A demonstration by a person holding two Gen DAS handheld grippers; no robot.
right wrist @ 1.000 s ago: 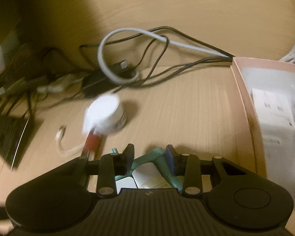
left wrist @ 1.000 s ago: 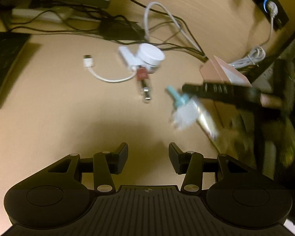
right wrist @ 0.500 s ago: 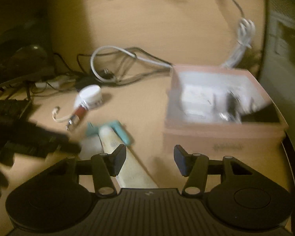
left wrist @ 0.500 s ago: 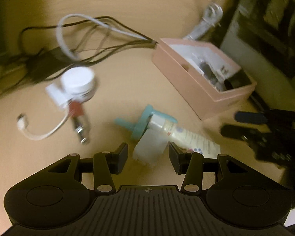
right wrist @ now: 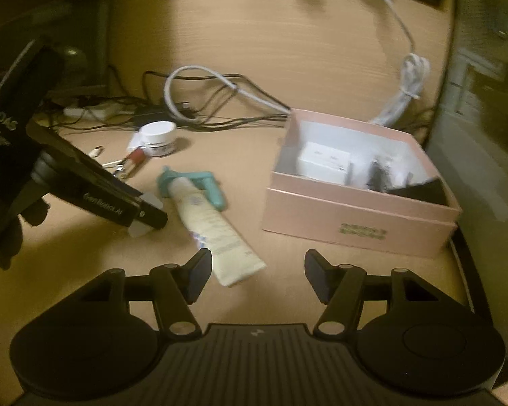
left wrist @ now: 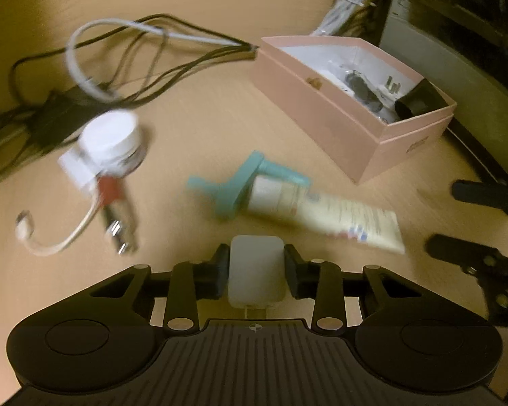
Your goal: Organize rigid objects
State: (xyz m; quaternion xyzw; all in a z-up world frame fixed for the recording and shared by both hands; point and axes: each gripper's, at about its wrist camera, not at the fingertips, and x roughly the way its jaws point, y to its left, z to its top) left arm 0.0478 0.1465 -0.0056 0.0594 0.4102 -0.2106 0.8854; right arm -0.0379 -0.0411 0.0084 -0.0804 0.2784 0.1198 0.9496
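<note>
left wrist: the left gripper (left wrist: 256,270) has just been closing and clamps a small white block (left wrist: 256,270); the pink box (left wrist: 338,125) lies ahead to the right, probably the next stop.

right wrist: the right gripper (right wrist: 258,279), just opening, gapes empty beside the cream tube (right wrist: 216,230).

— What sort of place is this?
— A home desk or small office corner. The wood-grain surface (right wrist: 288,44) carries a tangle of black and white cables (left wrist: 125,57) and a power strip (right wrist: 91,111).
— Anything personal?
— A white cream jar (right wrist: 157,138), a lotion tube (right wrist: 213,230) and a pink keepsake box (right wrist: 355,216) with chargers inside, all under dim, warm light.
</note>
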